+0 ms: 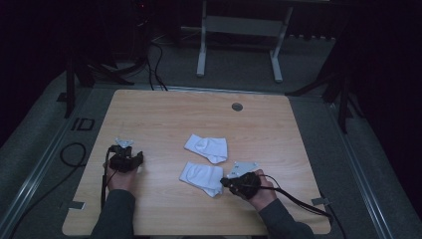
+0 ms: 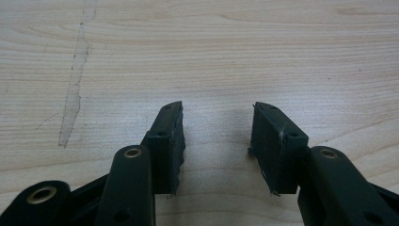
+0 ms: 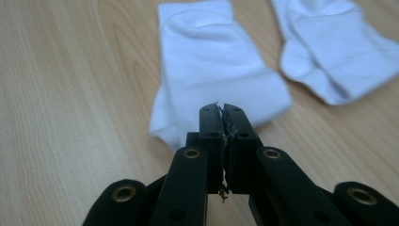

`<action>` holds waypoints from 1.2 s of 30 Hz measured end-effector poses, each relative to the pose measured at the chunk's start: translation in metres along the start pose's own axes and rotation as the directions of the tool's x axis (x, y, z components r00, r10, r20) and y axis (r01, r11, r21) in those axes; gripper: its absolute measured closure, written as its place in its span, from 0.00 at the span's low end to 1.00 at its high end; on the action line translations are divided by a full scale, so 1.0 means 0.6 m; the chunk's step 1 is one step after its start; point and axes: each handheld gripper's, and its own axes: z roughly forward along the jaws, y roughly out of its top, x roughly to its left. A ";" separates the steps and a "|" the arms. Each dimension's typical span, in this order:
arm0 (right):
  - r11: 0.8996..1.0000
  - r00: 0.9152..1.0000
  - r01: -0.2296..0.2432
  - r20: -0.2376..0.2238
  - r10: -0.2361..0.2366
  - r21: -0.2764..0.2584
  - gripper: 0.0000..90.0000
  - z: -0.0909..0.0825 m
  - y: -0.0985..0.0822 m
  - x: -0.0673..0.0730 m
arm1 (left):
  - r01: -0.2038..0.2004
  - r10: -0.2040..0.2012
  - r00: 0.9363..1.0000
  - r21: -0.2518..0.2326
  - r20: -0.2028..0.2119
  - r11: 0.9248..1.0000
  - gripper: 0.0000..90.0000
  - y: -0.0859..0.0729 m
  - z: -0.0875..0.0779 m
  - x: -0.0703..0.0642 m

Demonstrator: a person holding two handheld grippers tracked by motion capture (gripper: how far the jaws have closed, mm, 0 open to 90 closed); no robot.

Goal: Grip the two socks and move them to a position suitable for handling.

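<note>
Nearest the person's edge of the table (image 1: 149, 209), both forearms are brought in from below, each hand wrapped around a gripper. The right gripper (image 1: 226, 182) is held low with its tip at the edge of the near sock (image 1: 201, 178), apparently so that the cloth can be taken by its border. In the right gripper view the jaws are pressed together with hardly a slit between them, and a few stray threads are caught there; whether any of the sock's fabric is pinched cannot be told, since the tips cover the spot where they meet the white cloth (image 3: 216, 70).

Off to the other side, the left gripper (image 1: 141, 159) is rested on bare wood, well apart from both socks. Its jaws are spread wide with nothing between them (image 2: 219, 136), which suggests it is kept ready rather than at work. A pale scuff mark (image 2: 73, 94) is seen on the wood ahead of it.

Farther up the table, the second sock (image 1: 207, 148) is laid flat, just beyond the near one and not touching it. The two are placed near the middle, within reach of either hand, as would suit pairing or folding. Beyond them a small round cable hole (image 1: 237, 106) is set into the far part of the tabletop.
</note>
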 end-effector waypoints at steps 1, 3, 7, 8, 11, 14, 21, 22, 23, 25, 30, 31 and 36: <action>1.000 1.000 0.000 -0.008 0.000 0.005 0.97 0.005 0.000 0.002 | 0.000 0.000 1.000 0.001 0.001 1.000 0.61 0.000 0.000 0.000; 1.000 1.000 0.000 -0.022 0.001 0.021 0.96 0.016 -0.002 0.005 | 0.001 -0.001 1.000 0.001 0.001 1.000 0.61 0.000 0.000 0.000; 0.998 0.999 -0.008 -0.042 0.010 0.057 0.96 0.036 -0.010 0.007 | 0.002 -0.002 1.000 0.003 0.002 1.000 0.61 0.000 -0.001 -0.001; 0.998 0.999 -0.007 -0.039 0.009 0.066 0.96 0.039 -0.012 0.007 | 0.002 -0.002 1.000 0.003 0.002 1.000 0.61 0.000 -0.001 -0.001; 0.997 0.999 -0.009 -0.034 0.011 0.075 0.96 0.042 -0.015 0.003 | 0.002 -0.002 1.000 0.003 0.003 1.000 0.61 -0.001 -0.001 -0.001; 0.996 1.000 0.000 -0.014 0.001 0.090 0.96 0.040 -0.016 -0.003 | 0.002 -0.002 1.000 0.003 0.003 1.000 0.61 -0.001 -0.001 -0.001; 0.995 1.000 -0.015 0.007 0.014 0.099 0.95 0.036 -0.022 -0.024 | 0.000 0.000 1.000 0.002 0.005 1.000 0.60 -0.001 -0.001 -0.001; 0.995 1.000 -0.020 0.008 0.019 0.100 0.95 0.035 -0.023 -0.027 | 0.000 0.000 1.000 0.003 0.005 1.000 0.60 -0.001 -0.001 -0.001; 0.994 1.000 -0.025 0.012 0.024 0.104 0.95 0.034 -0.025 -0.031 | 0.000 0.000 1.000 0.002 0.005 1.000 0.60 -0.001 -0.001 -0.001; 0.994 0.999 -0.030 0.021 0.028 0.107 0.95 0.032 -0.027 -0.034 | -0.001 0.001 1.000 0.003 0.005 1.000 0.60 -0.001 -0.001 -0.001; 0.992 0.998 -0.038 0.044 0.033 0.120 0.93 0.021 -0.030 -0.041 | 0.000 0.000 1.000 0.002 0.004 1.000 0.60 -0.001 -0.001 -0.001; 0.993 0.999 -0.037 0.042 0.033 0.116 0.93 0.018 -0.027 -0.039 | 0.000 0.000 1.000 0.002 0.004 1.000 0.60 -0.001 -0.001 -0.001; 0.996 1.000 -0.006 0.031 0.003 0.092 0.89 0.012 -0.002 -0.025 | -0.002 0.002 1.000 0.002 0.004 1.000 0.60 -0.001 -0.001 -0.001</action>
